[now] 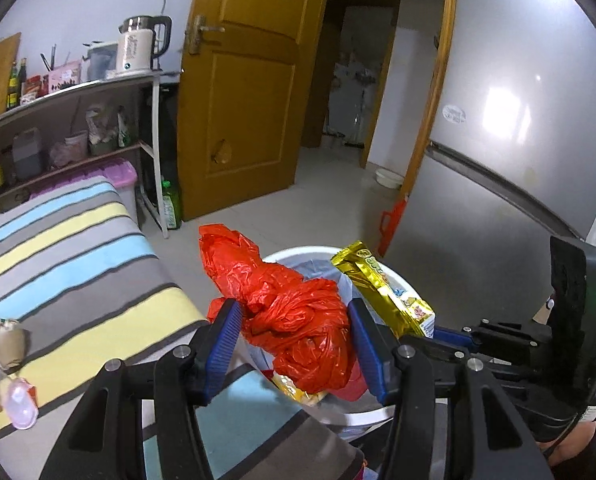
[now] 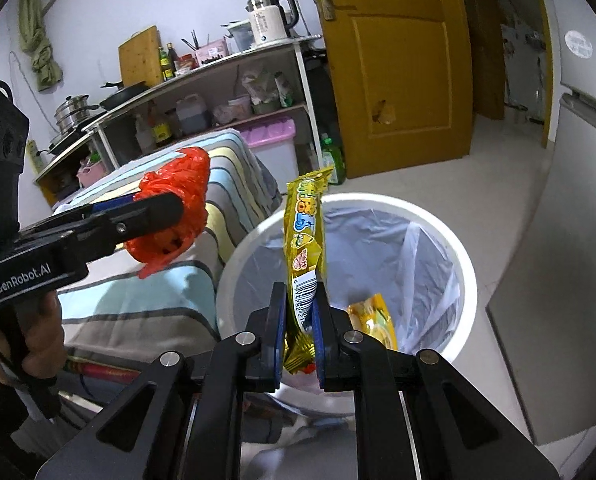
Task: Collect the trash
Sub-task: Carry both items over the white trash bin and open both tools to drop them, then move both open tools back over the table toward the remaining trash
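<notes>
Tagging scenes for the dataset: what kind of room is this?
Probably a small one-room home, bedroom and kitchen combined: a striped bed cover, a shelf with a kettle, pots and sauce bottles, and a fridge beside the door. A lined trash bin stands on the tile floor.
</notes>
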The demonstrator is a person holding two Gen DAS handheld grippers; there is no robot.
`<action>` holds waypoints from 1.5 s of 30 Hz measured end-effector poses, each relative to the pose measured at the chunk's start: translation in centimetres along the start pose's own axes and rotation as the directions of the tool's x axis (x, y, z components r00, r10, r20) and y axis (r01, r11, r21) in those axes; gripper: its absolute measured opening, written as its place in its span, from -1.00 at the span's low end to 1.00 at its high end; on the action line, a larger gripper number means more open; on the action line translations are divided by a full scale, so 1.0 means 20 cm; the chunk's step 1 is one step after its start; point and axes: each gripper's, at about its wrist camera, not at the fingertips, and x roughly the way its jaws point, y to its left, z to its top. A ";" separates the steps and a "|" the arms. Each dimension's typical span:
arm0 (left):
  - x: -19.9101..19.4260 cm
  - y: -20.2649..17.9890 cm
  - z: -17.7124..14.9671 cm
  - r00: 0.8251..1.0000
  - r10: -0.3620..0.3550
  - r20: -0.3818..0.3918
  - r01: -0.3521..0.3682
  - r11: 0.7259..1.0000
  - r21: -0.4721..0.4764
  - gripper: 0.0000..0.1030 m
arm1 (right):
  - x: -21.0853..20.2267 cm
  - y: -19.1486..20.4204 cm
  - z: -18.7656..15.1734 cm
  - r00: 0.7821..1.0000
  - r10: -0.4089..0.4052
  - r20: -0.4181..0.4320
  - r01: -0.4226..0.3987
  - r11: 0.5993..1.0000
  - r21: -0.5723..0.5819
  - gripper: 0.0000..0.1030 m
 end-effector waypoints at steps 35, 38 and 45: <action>-0.43 0.20 -0.10 0.990 0.110 0.087 -0.100 0.988 -0.116 0.10 | -0.19 0.20 0.04 0.997 0.021 0.070 -0.016 0.997 -0.070 0.02; -0.52 0.23 -0.13 0.985 0.136 0.106 -0.122 0.984 -0.131 0.10 | -0.22 0.27 0.05 0.996 0.040 0.078 -0.033 0.995 -0.098 0.02; -0.73 0.31 -0.19 0.967 0.210 0.144 -0.184 0.968 -0.172 0.09 | -0.25 0.46 0.05 0.992 0.094 0.088 -0.078 0.984 -0.163 0.02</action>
